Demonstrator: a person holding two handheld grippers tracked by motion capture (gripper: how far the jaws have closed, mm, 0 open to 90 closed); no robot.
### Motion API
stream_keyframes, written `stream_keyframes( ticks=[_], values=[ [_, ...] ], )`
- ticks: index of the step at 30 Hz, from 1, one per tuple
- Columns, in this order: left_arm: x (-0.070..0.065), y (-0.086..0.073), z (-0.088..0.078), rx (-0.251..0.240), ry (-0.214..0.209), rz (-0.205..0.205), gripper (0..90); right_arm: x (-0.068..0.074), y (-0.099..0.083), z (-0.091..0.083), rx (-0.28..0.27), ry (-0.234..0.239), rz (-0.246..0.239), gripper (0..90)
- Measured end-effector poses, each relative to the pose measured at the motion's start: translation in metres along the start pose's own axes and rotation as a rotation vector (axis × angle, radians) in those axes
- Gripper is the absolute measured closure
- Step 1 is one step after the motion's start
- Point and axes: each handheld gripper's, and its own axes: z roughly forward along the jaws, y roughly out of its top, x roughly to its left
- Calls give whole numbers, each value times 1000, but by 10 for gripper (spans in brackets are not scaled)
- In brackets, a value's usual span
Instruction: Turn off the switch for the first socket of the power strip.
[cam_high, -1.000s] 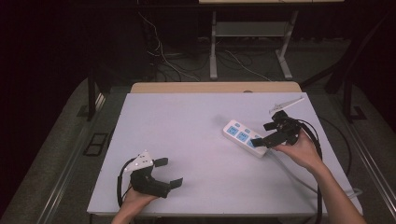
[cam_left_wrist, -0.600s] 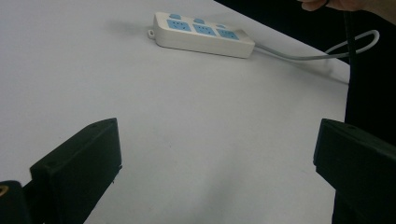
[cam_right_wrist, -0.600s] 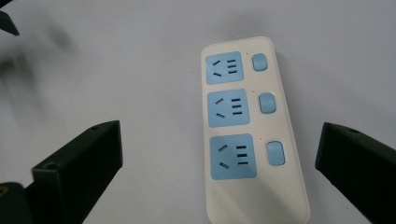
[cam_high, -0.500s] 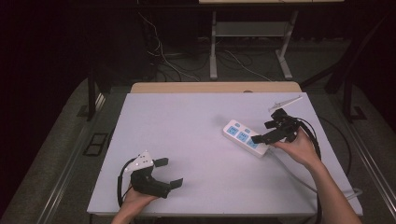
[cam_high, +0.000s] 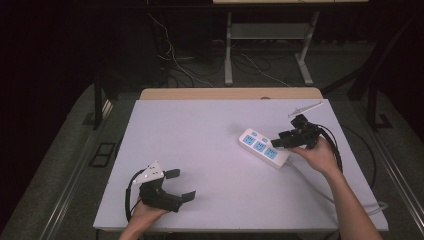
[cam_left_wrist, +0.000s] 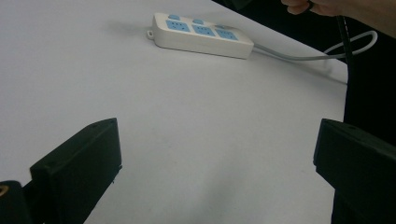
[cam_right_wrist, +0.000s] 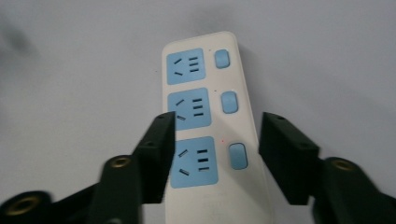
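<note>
Nearest the person, the left hand-held gripper (cam_high: 172, 192) rests low on the white desk (cam_high: 200, 140) at its near left corner, jaws spread wide with nothing between them; it has no part in this step and does best to stay parked there, well apart from the work.

Farther out, on the right side of the desk, lies the white power strip (cam_high: 263, 147), flat, with three blue sockets and a blue switch beside each. Its grey cord (cam_high: 310, 182) runs back toward the near right edge. The right hand-held gripper (cam_right_wrist: 215, 140) comes over the strip's cord end, and its jaws have just been closing, now half narrowed with the strip's body between them. In the right gripper view the left jaw overlaps the socket faces and the right jaw stands just off the strip's far edge, so no firm clamp shows yet.

To grip well, I judge the jaws should centre across the strip's width, sink until the pads meet both long sides below the top face, and squeeze evenly, keeping clear of the switches and the cord.
</note>
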Motion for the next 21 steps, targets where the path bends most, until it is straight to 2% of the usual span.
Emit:
stream_keyframes(
  ticks=[4,6,11,14,21],
  values=[
    [0,0,0,1,0,1,0,-6,-1,2,3,-5,12,658],
    [0,0,0,1,-1,1,0,-9,-1,3,6,8,17,723],
    [0,0,0,0,-1,2,0,-14,-2,5,11,4,32,845],
    [0,0,0,1,-1,2,0,-18,-3,7,16,0,37,891],
    [1,0,0,-2,-1,-1,0,-23,-5,15,46,9,49,896]
  ],
)
